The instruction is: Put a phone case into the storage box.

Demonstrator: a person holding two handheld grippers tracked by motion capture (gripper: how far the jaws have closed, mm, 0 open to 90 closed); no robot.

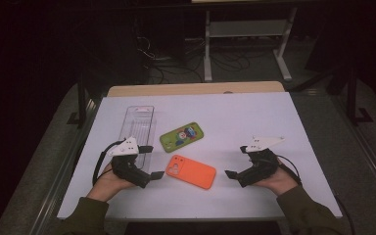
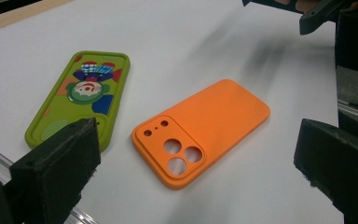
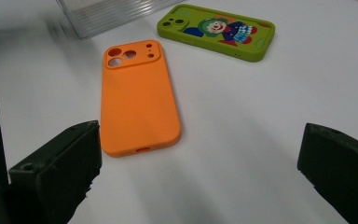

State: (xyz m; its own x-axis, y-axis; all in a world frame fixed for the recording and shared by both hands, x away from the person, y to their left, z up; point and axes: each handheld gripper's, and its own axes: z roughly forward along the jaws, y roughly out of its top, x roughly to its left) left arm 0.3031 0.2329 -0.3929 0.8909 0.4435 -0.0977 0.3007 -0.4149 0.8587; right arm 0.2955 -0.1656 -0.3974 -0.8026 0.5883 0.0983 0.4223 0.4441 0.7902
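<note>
We're at the approach step, nothing grasped yet. Both grippers sit low at the near edge of the white table point(image 1: 274, 117), pointing inward at the orange phone case point(image 1: 191, 171), which lies flat, back side up, between them.

Left gripper point(image 1: 149, 161): jaws spread wide, nothing between them. In the left gripper view the orange case point(image 2: 203, 130) sits centred ahead of the jaws, camera cutouts at the near end. Right gripper point(image 1: 237, 161): likewise released, jaws wide apart and empty; in the right gripper view the case point(image 3: 137, 100) lies ahead and left of centre, its port end nearest.

The green phone case point(image 1: 181, 136) with the clown print lies just beyond the orange one, apart from it, printed side up. The clear plastic tray point(image 1: 137, 127) lies at far left, near the left gripper.

We judge the orange case is the target, though which gripper takes it we can't tell; both are about equally near.

Next move: the case lies flat on the table, so a jaw has to get under or across a long edge. Probably one gripper braces or tips an edge while the other closes across the width. Keep clear of the green case.
</note>
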